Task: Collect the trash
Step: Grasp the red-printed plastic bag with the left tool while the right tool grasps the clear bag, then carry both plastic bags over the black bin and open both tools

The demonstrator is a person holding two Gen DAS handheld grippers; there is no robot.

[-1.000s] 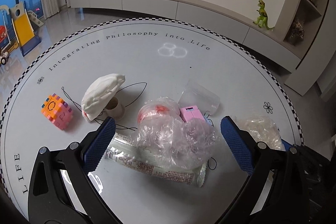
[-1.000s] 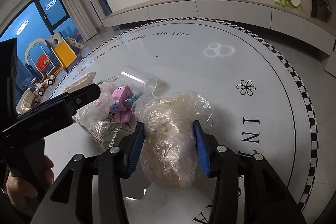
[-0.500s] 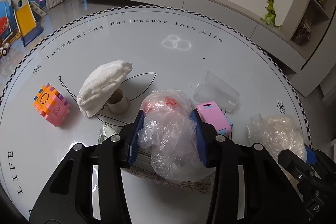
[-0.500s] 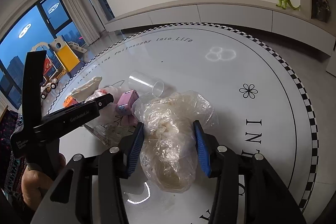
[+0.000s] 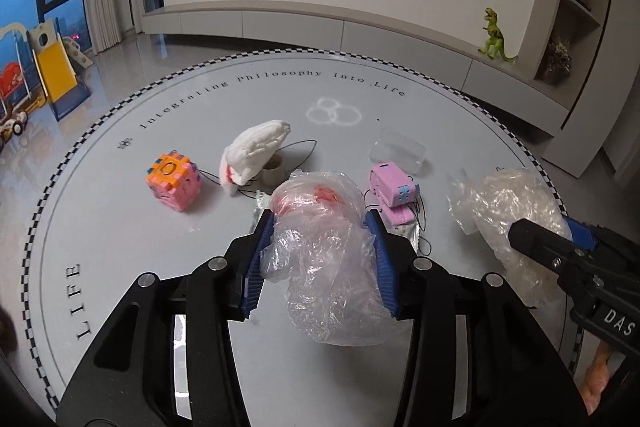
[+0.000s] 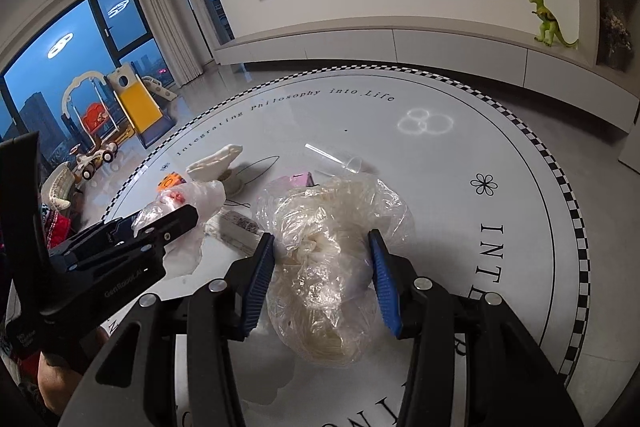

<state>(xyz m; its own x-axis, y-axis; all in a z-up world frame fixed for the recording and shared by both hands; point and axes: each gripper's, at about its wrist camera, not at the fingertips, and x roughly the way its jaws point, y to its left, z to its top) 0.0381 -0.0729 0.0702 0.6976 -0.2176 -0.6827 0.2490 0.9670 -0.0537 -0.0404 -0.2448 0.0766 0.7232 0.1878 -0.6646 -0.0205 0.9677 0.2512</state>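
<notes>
The left-hand matte black plastic two-finger gripper [image 5: 320, 259] has angular, branching arms fastened with round silver screws, and its fingers end in ribbed blue rubber pads [image 5: 256, 267]. The right-hand matte black plastic two-finger gripper [image 6: 322, 277] is built alike, with the same blue ridged pads [image 6: 384, 283]. White lettering marks both bodies. A red patterned sleeve [image 6: 54, 227] shows at the edge.

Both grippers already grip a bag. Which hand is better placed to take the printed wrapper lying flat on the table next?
Left, probably. The printed wrapper lies just beyond the left gripper, under its clear bag with red inside. The right gripper, shut on the pale bag, sits farther off. Either must drop its bag first.
</notes>
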